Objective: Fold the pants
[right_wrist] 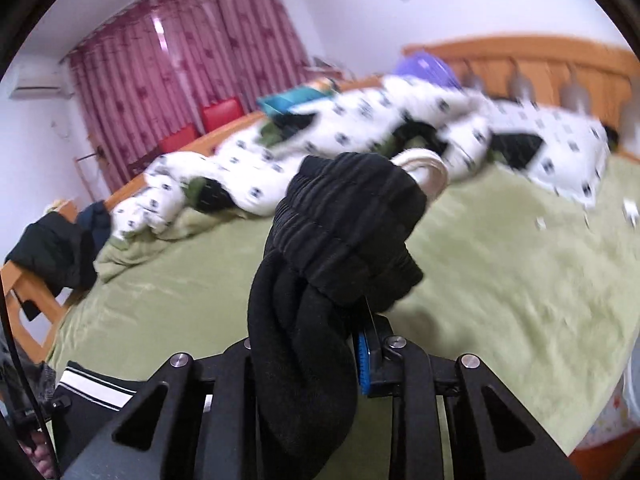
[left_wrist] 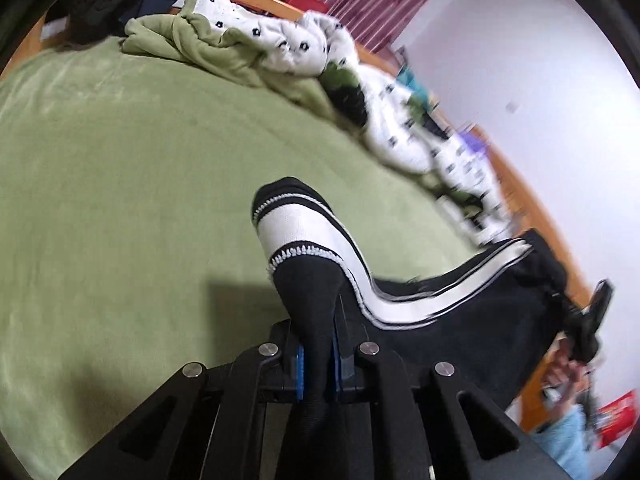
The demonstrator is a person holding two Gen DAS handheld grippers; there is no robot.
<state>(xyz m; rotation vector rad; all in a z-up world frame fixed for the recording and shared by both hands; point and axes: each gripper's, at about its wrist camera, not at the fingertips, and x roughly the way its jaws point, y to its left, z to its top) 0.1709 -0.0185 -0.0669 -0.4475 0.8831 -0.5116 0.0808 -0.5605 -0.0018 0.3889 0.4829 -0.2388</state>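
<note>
The black pants with a white side stripe [left_wrist: 420,300] hang in the air above the green bed [left_wrist: 120,200]. My left gripper [left_wrist: 318,344] is shut on the leg end, whose striped cuff [left_wrist: 296,224] sticks up past the blue pads. My right gripper [right_wrist: 344,320] is shut on the bunched elastic waistband [right_wrist: 344,216], with a white drawstring loop [right_wrist: 430,172] poking out. The right gripper also shows at the far right of the left wrist view [left_wrist: 588,320]. The pants stretch between the two grippers.
A white patterned duvet [right_wrist: 360,128] and a green blanket [left_wrist: 192,40] lie bunched along the far side of the bed. Dark clothes [right_wrist: 52,248] lie on the wooden bed frame [right_wrist: 28,312]. A wooden headboard [right_wrist: 540,64] and red curtains [right_wrist: 180,60] stand beyond.
</note>
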